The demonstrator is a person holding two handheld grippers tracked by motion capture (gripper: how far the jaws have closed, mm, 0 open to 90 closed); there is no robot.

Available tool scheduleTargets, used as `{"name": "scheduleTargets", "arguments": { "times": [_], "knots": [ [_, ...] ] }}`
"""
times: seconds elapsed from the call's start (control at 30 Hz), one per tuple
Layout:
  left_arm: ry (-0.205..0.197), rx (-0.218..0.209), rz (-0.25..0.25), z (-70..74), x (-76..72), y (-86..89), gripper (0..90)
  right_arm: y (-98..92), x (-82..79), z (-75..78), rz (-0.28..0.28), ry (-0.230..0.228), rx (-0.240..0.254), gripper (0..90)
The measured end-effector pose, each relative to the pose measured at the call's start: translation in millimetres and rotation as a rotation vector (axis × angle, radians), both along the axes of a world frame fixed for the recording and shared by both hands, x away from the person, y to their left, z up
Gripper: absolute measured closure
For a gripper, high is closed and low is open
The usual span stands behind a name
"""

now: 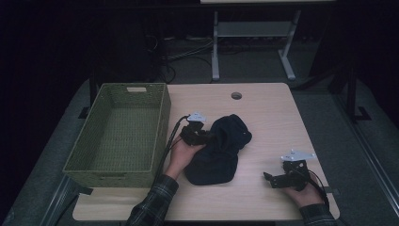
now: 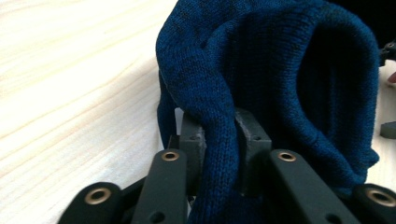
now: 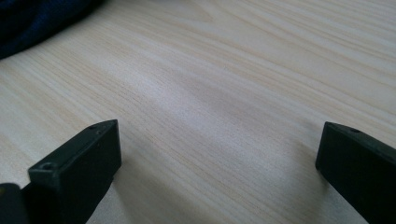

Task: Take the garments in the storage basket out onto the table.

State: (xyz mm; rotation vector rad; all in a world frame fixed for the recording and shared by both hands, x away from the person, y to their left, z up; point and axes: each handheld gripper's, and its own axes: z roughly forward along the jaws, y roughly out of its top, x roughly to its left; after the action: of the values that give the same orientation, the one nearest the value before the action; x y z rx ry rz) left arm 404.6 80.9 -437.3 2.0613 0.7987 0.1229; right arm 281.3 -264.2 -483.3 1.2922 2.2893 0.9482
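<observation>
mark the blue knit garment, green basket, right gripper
blue knit garment (image 2: 289, 74): left gripper view, on its folded body.
green basket (image 1: 162, 125): high view, on its right wall.
right gripper (image 3: 217, 158): right gripper view, between its open jaws.

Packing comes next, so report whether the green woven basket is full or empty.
Empty. In the high view the green woven basket shows its bare woven floor and walls, and the dark blue knitted garment lies beside it on the light wooden table.

Dim high view; bright, soft-focused close-ups with shadows.
</observation>
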Motion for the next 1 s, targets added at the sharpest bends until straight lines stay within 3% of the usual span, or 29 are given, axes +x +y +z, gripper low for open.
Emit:
{"name": "scheduleTargets", "arguments": {
  "times": [0.17,0.33,0.5,0.77,1.0],
  "knots": [
    [-0.013,-0.007,0.024,11.6,-3.8,4.9,55.1,0.0,0.0,0.0,0.0,0.0,0.0,0.0],
    [-0.054,-0.002,0.034,27.7,-11.6,10.1,46.1,0.0,0.0,0.0,0.0,0.0,0.0,0.0],
    [-0.086,-0.01,0.038,40.2,-19.0,14.8,43.4,0.0,0.0,0.0,0.0,0.0,0.0,0.0],
    [-0.114,-0.071,-0.032,69.4,-33.5,9.5,43.4,0.1,-0.1,0.1,-0.001,0.0,0.0,0.0],
    [-0.13,-0.076,-0.072,75.5,-34.3,-1.6,43.7,0.0,-0.1,0.1,0.001,0.0,0.0,0.0]
  ]
}}
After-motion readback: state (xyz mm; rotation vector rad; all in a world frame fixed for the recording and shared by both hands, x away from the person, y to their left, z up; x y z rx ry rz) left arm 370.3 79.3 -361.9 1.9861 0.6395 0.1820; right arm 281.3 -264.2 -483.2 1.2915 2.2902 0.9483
